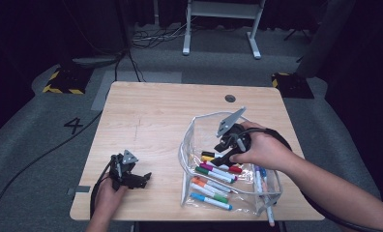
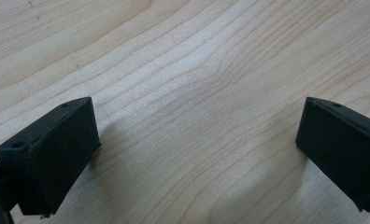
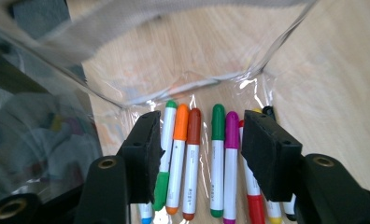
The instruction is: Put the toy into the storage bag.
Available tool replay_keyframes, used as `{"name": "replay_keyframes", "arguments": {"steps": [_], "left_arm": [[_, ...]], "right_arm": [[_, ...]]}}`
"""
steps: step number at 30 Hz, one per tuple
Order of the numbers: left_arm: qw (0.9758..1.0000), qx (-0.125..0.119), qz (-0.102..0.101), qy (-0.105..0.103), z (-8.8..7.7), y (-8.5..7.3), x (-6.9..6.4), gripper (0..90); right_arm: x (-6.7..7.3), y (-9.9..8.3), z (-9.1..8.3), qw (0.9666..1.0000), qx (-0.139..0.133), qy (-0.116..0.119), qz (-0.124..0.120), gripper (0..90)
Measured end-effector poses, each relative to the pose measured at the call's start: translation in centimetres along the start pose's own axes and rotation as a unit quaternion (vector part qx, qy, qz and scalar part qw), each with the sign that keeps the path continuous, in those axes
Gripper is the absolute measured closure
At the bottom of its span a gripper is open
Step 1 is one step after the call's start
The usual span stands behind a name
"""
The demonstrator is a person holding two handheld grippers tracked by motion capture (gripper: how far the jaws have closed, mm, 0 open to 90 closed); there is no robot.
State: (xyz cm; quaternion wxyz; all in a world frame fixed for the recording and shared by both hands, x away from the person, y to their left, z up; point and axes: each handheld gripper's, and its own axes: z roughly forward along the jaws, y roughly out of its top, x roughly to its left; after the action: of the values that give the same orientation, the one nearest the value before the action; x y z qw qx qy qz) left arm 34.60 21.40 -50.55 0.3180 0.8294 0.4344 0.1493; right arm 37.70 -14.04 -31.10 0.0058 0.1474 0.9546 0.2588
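Observation:
A clear plastic pouch [image 1: 194, 140] lies on the right half of the wooden table [image 1: 151, 111], its mouth standing open. Several coloured markers [image 1: 216, 186] lie side by side inside it. My right gripper [image 1: 214, 157] reaches down into the pouch mouth. In the right gripper view its jaws stand open [image 3: 199, 154] just above the markers [image 3: 218, 158], with nothing pinched between the pads; green, orange, brown and magenta caps show between them. My left gripper [image 1: 143, 178] rests near the table's front left, and its jaws [image 2: 197, 144] are wide open over bare wood.
A marker [image 1: 268, 210] pokes out past the pouch's front right corner near the table edge. A round cable hole [image 1: 230, 98] sits at the back of the tabletop. Cables trail on the floor to the left, and a desk frame [image 1: 221, 24] stands behind.

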Motion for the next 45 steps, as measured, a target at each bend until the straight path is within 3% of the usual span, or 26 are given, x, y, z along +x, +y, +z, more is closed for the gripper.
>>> {"name": "replay_keyframes", "arguments": {"steps": [5, 12, 19, 24, 36, 40, 45], "left_arm": [[1.0, 0.002, 0.001, 0.0, 0.0, 0.0, 0.0, 0.0], [1.0, 0.0, 0.0, 0.0, 0.0, 0.0, 0.0, 0.0], [1.0, 0.0, 0.001, 0.001, 0.0, 0.0, 0.0, 0.0], [1.0, 0.002, 0.002, 0.001, 0.0, 0.0, 0.0, 0.0], [1.0, 0.001, 0.001, 0.0, 0.0, 0.0, 0.0, 0.0], [1.0, 0.002, 0.002, 0.001, 0.0, 0.0, 0.0, 0.0], [1.0, 0.0, 0.001, 0.001, 0.0, 0.0, 0.0, 0.0]], "right_arm": [[0.4, -0.7, -4.3, 0.9982, -0.058, -0.016, 0.009, 47.8], [0.1, -3.5, -8.9, 0.993, -0.1, -0.049, 0.041, 47.4], [-0.7, -7.9, -12.5, 0.9837, -0.139, -0.077, 0.085, 46.1], [-1.5, -11.3, -14.3, 0.9763, -0.149, -0.102, 0.12, 45.7], [-2.7, -16.4, -14.9, 0.9644, -0.151, -0.132, 0.173, 44.5], [-3.2, -17.8, -13.4, 0.9627, -0.146, -0.13, 0.187, 44.2], [-3.9, -20.1, -9.4, 0.961, -0.137, -0.119, 0.208, 43.7]]}}
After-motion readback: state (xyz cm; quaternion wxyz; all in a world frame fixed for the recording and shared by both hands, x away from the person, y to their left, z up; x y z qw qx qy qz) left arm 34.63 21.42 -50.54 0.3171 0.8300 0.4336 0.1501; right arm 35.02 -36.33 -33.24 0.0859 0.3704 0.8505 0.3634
